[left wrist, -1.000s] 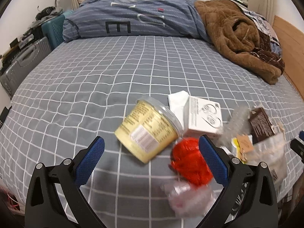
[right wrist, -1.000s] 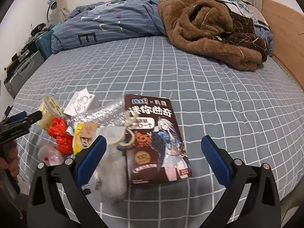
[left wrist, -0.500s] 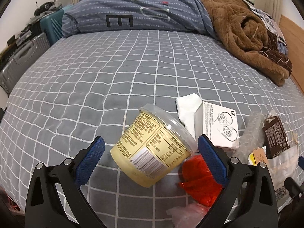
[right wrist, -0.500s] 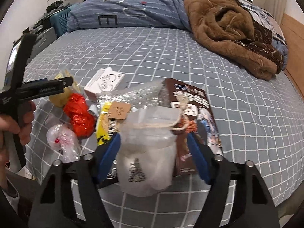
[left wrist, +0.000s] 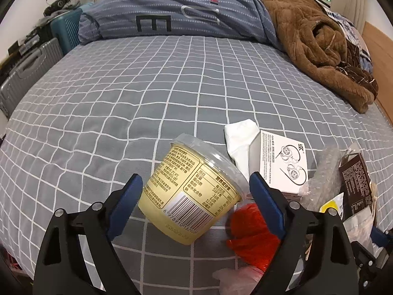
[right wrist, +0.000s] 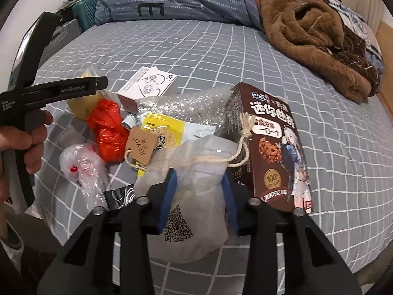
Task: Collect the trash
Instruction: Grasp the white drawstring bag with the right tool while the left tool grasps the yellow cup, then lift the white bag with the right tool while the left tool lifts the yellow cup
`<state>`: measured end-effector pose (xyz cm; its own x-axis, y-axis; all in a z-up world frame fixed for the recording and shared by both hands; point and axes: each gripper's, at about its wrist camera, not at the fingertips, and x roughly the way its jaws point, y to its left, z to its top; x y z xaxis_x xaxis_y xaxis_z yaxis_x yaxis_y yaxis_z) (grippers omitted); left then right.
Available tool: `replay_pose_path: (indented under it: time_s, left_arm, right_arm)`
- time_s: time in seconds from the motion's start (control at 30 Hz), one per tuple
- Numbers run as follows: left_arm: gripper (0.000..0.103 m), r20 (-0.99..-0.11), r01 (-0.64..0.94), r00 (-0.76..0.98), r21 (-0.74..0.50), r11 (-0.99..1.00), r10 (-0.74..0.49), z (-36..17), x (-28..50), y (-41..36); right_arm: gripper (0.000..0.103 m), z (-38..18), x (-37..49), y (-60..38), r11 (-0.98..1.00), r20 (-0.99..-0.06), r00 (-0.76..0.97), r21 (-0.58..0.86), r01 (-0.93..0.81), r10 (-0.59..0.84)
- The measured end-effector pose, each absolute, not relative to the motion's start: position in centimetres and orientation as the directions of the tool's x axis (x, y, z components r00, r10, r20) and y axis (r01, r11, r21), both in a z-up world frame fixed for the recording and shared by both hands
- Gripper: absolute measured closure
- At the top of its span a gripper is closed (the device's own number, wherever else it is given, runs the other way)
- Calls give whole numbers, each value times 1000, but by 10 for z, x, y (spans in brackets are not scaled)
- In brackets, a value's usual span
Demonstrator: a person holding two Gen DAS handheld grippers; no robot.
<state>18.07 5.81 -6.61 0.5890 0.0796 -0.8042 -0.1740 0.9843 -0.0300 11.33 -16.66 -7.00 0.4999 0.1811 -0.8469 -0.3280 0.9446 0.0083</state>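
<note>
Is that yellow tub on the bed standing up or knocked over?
Knocked over. The yellow tub lies on its side on the bed, its clear lid facing the white box and its barcode label turned up.

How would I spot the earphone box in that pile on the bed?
Find the trash heap near the front edge of the grey checked bed. The earphone box lies just behind the red bag, beside the yellow tub. It alone is white with line-drawn earphones.

Grey checked bed [left wrist: 147, 93], blue duvet [left wrist: 186, 17], brown blanket [left wrist: 316, 49], suitcases [left wrist: 27, 73] alongside.
</note>
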Motion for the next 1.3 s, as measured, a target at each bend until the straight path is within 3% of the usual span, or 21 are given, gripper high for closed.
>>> replay_pose_path:
  time_s: [0.3, 0.37, 0.43, 0.5, 0.6, 0.93, 1.3]
  left_arm:
    - [42, -785, -186, 610, -3, 983, 113, -56, 176, 56]
    - [42, -786, -192, 608, -10, 981, 111, -55, 175, 57]
    - [41, -789, -197, 604, -8, 980, 114, -55, 175, 57]
    - [19, -805, -217, 585, -35, 975, 101, -57, 176, 60]
    - [6, -815, -271, 566, -37, 962, 128, -64, 177, 66]
    - [6, -829, -324, 547, -81, 943, 117, -73, 184, 65]
    - [21, -806, -315, 578, -74, 946, 129, -67, 178, 63]
  right_arm:
    - [79, -65, 112, -173, 944, -840, 495, 60, -323, 223]
    - [79, -63, 111, -174, 945, -836, 501, 63, -321, 225]
    - [79, -63, 111, -174, 945, -835, 501, 64, -322, 227]
    - [79, -63, 111, -174, 944, -836, 501, 61, -323, 225]
    - [79, -62, 110, -172, 943, -835, 501, 59, -328, 227]
    - [79, -61, 109, -171, 941, -831, 504, 63, -334, 235]
    - [80, -58, 108, -176, 942, -826, 508, 78, -327, 245]
